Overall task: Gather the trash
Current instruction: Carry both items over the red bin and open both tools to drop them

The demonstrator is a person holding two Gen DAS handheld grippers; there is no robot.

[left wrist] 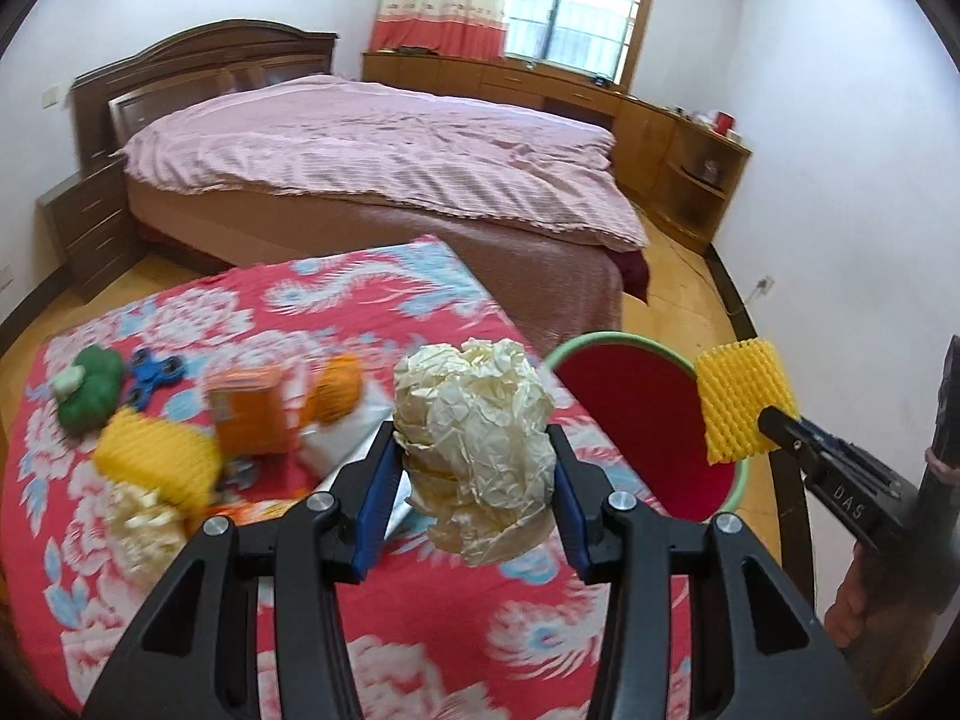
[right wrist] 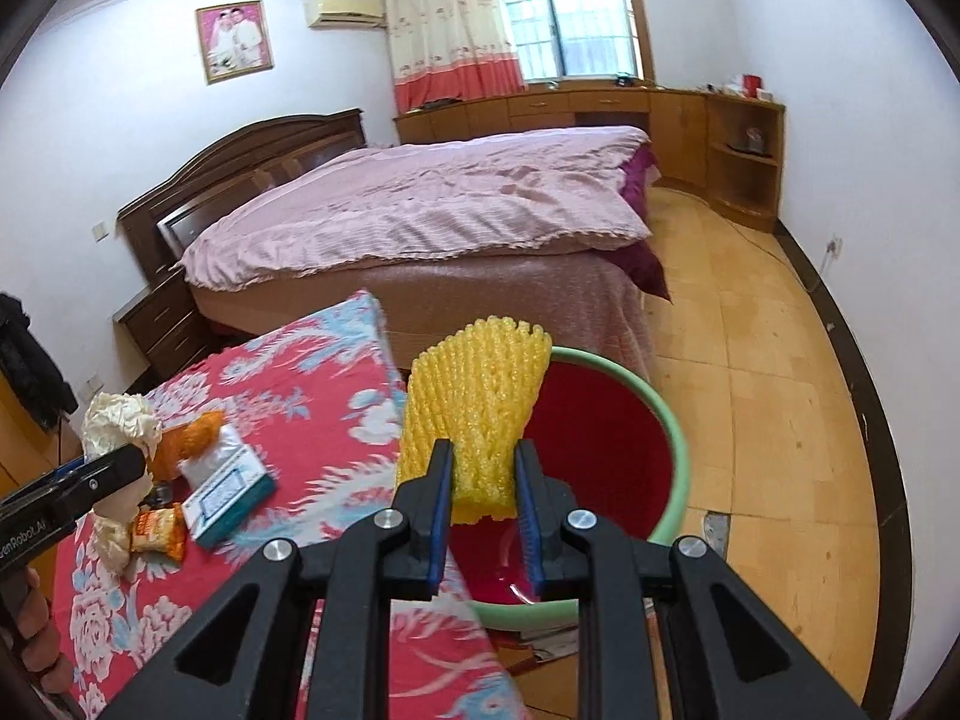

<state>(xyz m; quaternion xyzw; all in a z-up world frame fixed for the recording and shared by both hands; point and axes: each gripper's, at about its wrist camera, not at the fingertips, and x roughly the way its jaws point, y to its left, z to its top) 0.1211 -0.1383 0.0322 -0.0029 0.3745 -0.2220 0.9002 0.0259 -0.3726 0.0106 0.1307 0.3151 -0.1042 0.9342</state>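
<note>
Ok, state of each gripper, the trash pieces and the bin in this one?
left gripper: shut on crumpled paper ball, above the table.
right gripper: shut on yellow foam net, held over the bin.
bin: upright, open, red liner.
second yellow foam net: lying on the floral tablecloth.

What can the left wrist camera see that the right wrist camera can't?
Only the left wrist view shows the green toy, the blue spinner and a second yellow foam net lying on the flowery cloth.

Only the right wrist view shows the framed photo on the wall and the air conditioner.

Both show the crumpled paper in the left gripper, the yellow foam sleeve in the right gripper, the red bin with the green rim, and the bed.
</note>
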